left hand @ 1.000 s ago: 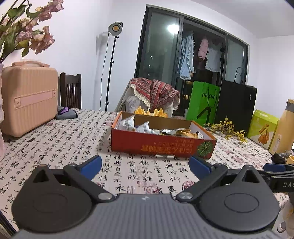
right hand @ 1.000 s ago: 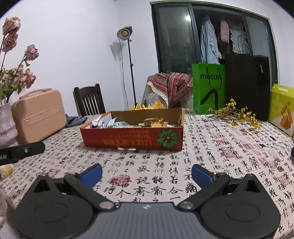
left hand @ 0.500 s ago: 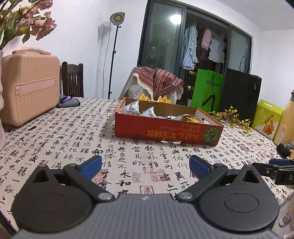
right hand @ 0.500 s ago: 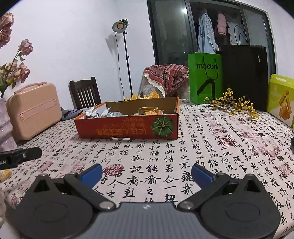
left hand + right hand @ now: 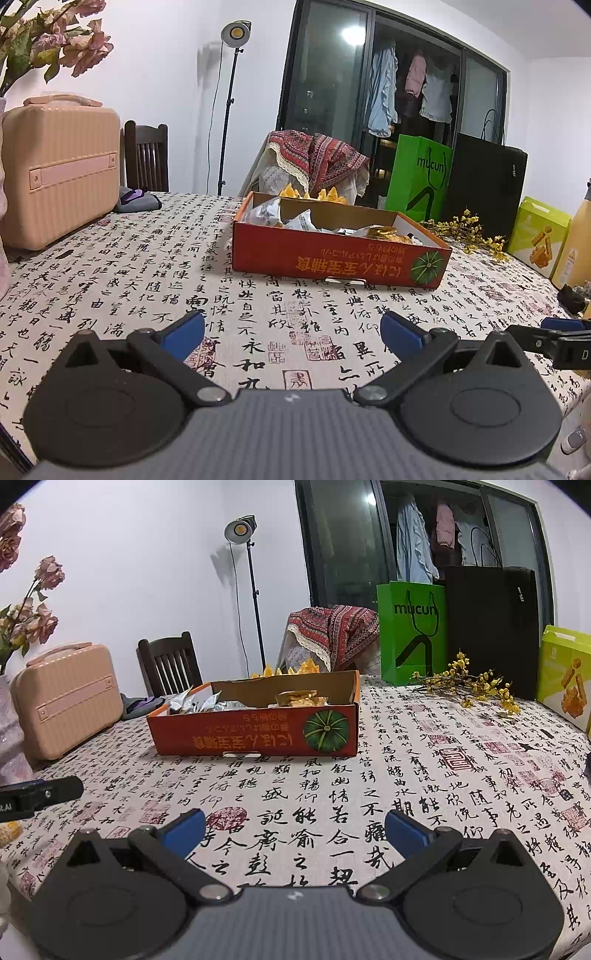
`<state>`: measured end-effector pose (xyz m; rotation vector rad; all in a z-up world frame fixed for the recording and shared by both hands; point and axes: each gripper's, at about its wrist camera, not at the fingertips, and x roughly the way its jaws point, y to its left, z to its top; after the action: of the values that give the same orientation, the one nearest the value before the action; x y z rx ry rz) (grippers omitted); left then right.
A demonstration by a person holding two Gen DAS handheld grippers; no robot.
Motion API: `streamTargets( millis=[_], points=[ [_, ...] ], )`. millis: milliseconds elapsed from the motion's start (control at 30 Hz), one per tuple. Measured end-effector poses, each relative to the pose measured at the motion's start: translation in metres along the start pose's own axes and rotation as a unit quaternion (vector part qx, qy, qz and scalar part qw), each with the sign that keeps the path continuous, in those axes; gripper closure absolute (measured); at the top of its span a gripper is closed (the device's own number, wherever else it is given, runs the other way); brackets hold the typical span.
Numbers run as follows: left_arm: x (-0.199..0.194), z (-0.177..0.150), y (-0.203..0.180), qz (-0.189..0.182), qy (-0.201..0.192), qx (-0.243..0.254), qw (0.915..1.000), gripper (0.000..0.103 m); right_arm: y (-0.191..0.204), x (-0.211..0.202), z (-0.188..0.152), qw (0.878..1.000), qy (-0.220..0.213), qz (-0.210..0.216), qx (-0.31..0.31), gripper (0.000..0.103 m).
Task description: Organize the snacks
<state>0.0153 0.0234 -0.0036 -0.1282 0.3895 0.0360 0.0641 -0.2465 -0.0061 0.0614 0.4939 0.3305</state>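
Observation:
A shallow red cardboard box (image 5: 332, 254) with a green pumpkin print stands mid-table. It holds silver snack packets (image 5: 291, 219) at its left end and golden-wrapped snacks (image 5: 384, 233) at its right. The box also shows in the right wrist view (image 5: 255, 734). My left gripper (image 5: 291, 332) is open and empty, low over the tablecloth in front of the box. My right gripper (image 5: 293, 827) is open and empty too, to the right of the left one, also short of the box.
A pink case (image 5: 59, 170) and a flower vase stand at the left. A green bag (image 5: 419, 177), a black bag (image 5: 484, 184), yellow flower sprigs (image 5: 465, 232) and a lime-green box (image 5: 539, 236) line the back right. A draped chair (image 5: 314, 166) is behind the box.
Both grippers have dropped lower and moved closer to the tablecloth, with the box sitting higher in both views. Both stay open and empty.

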Motion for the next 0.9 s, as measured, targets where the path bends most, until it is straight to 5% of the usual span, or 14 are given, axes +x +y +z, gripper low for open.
streamTargets(
  millis=[900],
  points=[
    [0.0007,-0.0017,-0.0038,-0.005,0.003,0.009,0.9999,0.000,-0.0020,0.0012,-0.0034,1.000,0.002,0.000,0.000,0.000]
  ],
)
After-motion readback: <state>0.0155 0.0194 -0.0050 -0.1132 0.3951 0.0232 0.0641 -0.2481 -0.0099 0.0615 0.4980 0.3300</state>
